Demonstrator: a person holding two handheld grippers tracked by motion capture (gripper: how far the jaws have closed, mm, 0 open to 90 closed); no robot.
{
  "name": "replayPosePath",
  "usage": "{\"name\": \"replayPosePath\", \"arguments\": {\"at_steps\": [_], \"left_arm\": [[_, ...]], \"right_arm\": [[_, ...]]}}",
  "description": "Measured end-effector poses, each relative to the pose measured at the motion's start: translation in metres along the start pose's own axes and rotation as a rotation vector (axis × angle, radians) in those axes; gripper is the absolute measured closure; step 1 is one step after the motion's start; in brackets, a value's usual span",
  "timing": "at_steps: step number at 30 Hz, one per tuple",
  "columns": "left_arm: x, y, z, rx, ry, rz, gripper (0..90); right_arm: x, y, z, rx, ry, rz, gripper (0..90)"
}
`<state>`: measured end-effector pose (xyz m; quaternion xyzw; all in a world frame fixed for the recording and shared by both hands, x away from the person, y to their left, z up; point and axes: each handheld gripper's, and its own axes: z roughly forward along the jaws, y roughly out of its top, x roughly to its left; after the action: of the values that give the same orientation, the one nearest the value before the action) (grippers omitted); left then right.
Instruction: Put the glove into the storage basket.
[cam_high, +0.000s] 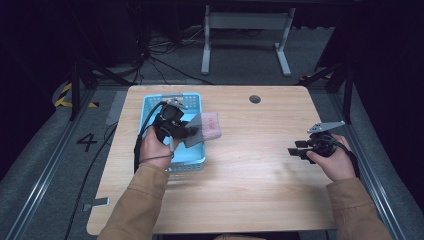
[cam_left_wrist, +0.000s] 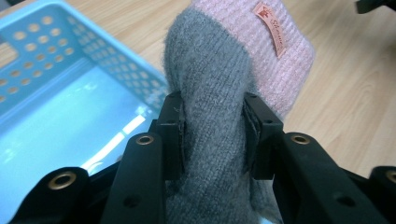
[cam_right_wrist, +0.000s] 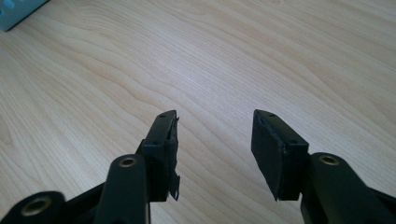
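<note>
From above, the wooden table (cam_high: 250, 150) stands on a dark floor, and your left gripper (cam_high: 175, 127) hangs over the right edge of the blue basket (cam_high: 150, 107), with the grey-and-pink knit sock (cam_high: 206, 127) draped over that edge onto the table. In the left gripper view, its 2 jaws clamp the sock's (cam_left_wrist: 219, 116) grey part, the pink cuff beyond over bare wood beside the basket (cam_left_wrist: 56, 70). In the right gripper view, your right gripper (cam_right_wrist: 215, 135) holds its 2 jaws apart, empty, over bare table (cam_right_wrist: 233, 56).

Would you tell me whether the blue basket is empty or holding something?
Empty: the blue basket shows a bare floor, while the left gripper holds the grey-and-pink knit at its rim.
</note>
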<state>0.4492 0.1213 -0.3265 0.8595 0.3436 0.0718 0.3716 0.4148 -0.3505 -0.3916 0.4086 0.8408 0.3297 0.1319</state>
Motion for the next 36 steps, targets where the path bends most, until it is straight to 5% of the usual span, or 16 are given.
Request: {"name": "replayPosePath", "arguments": {"at_steps": [17, 36], "left_arm": [[0.059, -0.015, -0.02, 0.016, 0.066, -0.066, 64.9], [0.073, -0.022, 0.024, 0.143, 0.095, -0.107, 63.8]], "right_arm": [[0.001, -0.009, -0.002, 0.014, -0.015, 0.005, 52.4], [0.005, -0.011, 0.002, 0.022, -0.008, -0.004, 51.2]]}}
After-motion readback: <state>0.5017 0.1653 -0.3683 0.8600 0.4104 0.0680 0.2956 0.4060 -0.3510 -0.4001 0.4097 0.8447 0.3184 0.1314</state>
